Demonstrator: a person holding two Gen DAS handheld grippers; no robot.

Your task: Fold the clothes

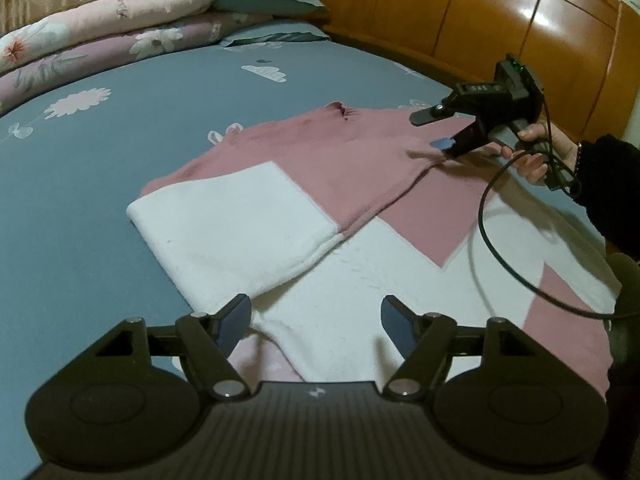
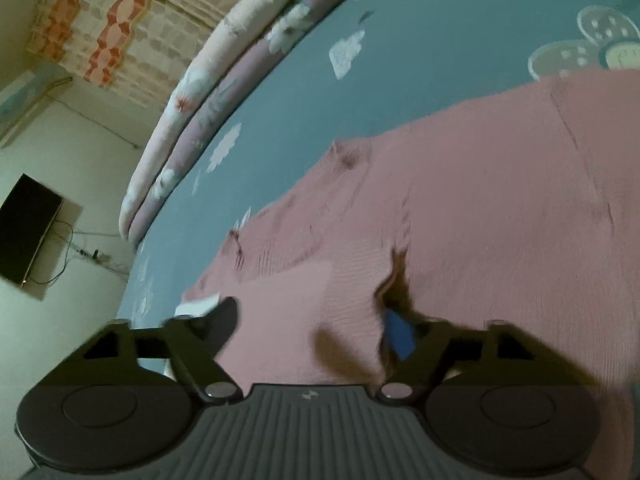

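A pink and white knit sweater (image 1: 320, 184) lies flat on the blue bed sheet (image 1: 100, 152), one sleeve folded across its body. My left gripper (image 1: 316, 320) is open and empty, just above the sweater's white lower part. My right gripper (image 1: 434, 130) shows in the left wrist view at the sweater's far right, jaws open, held low over the pink shoulder. In the right wrist view the right gripper (image 2: 316, 320) is open with pink sweater fabric (image 2: 460, 220) between and beyond its fingers; a raised fold lies against the right blue pad (image 2: 400, 332).
Folded floral quilts (image 1: 120, 28) and pillows (image 1: 272, 0) lie at the bed's far edge. A wooden headboard (image 1: 500, 20) stands at the right. The right gripper's black cable (image 1: 486, 236) hangs over the sweater. A dark box (image 2: 28, 228) hangs on the wall.
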